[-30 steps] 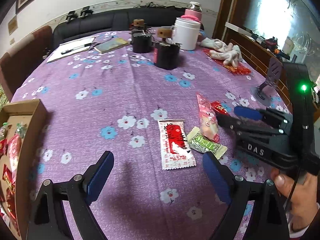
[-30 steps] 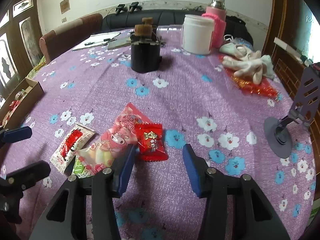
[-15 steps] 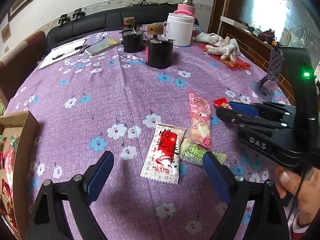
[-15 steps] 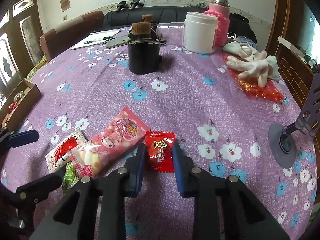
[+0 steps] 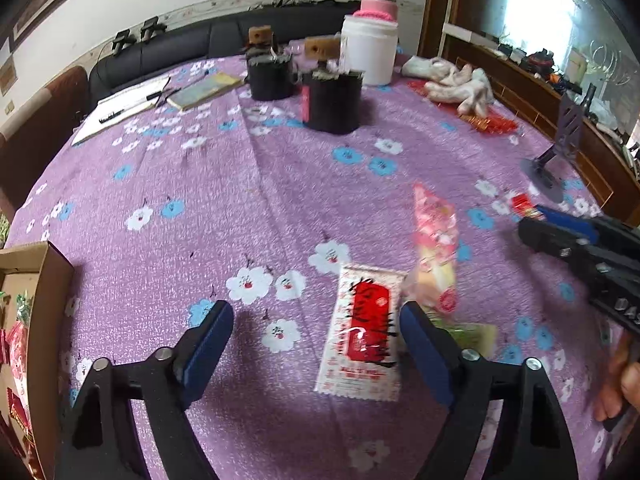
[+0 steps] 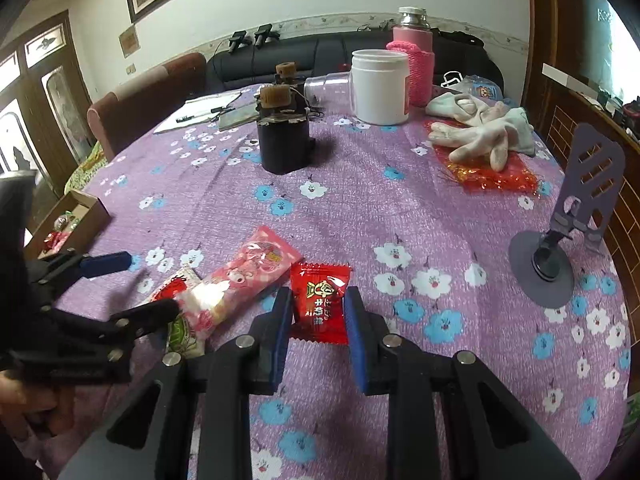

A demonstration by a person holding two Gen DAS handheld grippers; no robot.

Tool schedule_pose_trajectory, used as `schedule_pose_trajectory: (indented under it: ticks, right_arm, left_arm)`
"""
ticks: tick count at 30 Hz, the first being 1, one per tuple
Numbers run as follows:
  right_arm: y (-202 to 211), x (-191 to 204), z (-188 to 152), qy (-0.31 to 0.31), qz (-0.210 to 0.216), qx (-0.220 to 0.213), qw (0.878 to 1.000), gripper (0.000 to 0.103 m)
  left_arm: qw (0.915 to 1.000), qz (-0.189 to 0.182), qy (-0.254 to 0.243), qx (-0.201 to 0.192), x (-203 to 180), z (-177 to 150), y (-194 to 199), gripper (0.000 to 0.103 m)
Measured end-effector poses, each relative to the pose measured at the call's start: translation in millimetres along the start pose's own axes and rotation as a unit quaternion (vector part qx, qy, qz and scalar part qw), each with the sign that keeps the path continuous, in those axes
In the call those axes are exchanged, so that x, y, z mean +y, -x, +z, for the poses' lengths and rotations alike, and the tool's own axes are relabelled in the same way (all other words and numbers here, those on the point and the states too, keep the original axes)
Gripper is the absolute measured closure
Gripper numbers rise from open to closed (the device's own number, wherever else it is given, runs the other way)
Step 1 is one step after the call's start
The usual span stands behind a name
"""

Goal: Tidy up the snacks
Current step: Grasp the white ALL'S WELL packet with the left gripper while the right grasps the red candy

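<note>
My right gripper is clenched on the small red candy packet, its pads pinching the packet's sides, with the lower edge hanging close over the purple cloth of the bench. My left gripper is released; its jaws have just been narrowing around the white-and-red sachet, which lies flat between them, nearer the right-hand pad, not yet pressed. The pink marshmallow pack and a green-wrapped sweet sit just beside that pad. I judge the main risk here: closing now could catch the pink pack or the green sweet along with the sachet, or skid the flat sachet along the cloth instead of lifting it. The cardboard box holding sorted snacks waits at the left edge, and a slack pinch could drop the red packet on the way.
</note>
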State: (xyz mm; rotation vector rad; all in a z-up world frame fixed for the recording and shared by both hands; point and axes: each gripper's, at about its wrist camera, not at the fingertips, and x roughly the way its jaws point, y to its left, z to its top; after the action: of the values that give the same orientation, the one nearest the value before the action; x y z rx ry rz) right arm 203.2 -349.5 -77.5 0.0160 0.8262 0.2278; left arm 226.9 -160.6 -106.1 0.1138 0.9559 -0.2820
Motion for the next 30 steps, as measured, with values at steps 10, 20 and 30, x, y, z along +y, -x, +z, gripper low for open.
schedule_pose_trajectory:
  ticks: [10, 20, 30]
  right_arm:
    - [9.1, -1.2, -3.4, -0.013, 0.006, -0.007, 1.0, 0.078]
    - [16.8, -0.3, -3.8, -0.021, 0.009, -0.017, 1.0, 0.078]
    - [28.1, 11.9, -4.4, -0.023, 0.019, -0.029, 0.999, 0.078]
  left_arm:
    - [0.9999, -0.002, -0.011, 0.002, -5.6, 7.8, -9.6, 0.023]
    - [0.9997, -0.023, -0.004, 0.005, -5.2, 8.1, -3.7, 0.068]
    - [0.9993, -0.03, 0.02, -0.004, 12.3, -3.3, 13.4, 0.07]
